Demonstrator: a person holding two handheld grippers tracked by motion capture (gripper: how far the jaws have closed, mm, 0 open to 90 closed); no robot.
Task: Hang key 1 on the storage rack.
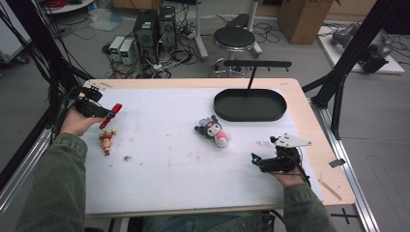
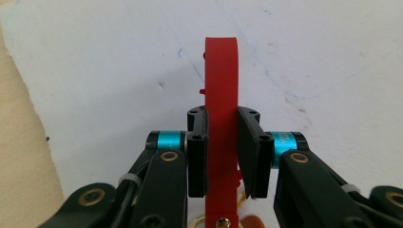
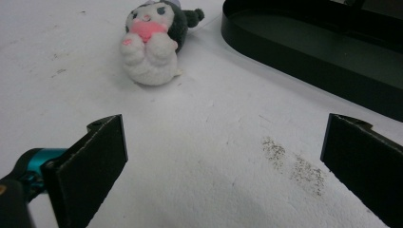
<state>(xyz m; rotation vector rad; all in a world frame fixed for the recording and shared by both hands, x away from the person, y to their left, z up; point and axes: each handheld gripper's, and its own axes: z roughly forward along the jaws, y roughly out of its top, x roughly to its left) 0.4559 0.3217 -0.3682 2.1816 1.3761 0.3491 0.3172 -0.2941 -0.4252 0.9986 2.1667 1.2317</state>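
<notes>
At the left of the high view, the left gripper (image 1: 107, 114) pinches a flat red strip (image 1: 110, 115) between its jaws. In the left gripper view the two black jaws press against the broad faces of the red strip (image 2: 221, 114), which runs straight up the middle of the frame, its rounded end pointing toward the top and its lower end passing down between the jaws to a small brass fitting at the bottom edge. Its long axis therefore lies along the gripper's own line, probably so the strip stays steady and cannot swing. In the high view the strip slants from upper right to lower left, just above a small orange and brown toy figure (image 1: 107, 140) lying on the white table (image 1: 164, 159); whether strip and figure are joined I cannot tell.

The right gripper (image 1: 255, 160) sits at the lower right of the high view, close to the table and aimed toward the frame's left. In its own view the jaws are spread wide, with bare table between them, so it holds nothing. It seems parked, ready for a reach.

Ahead of it, in the upper left of the right gripper view, a black, white and pink plush toy (image 3: 154, 40) lies on the table, near the centre of the high view. A black oval tray (image 1: 250, 113) with an upright stem stands near it at upper right, empty as far as can be seen.
</notes>
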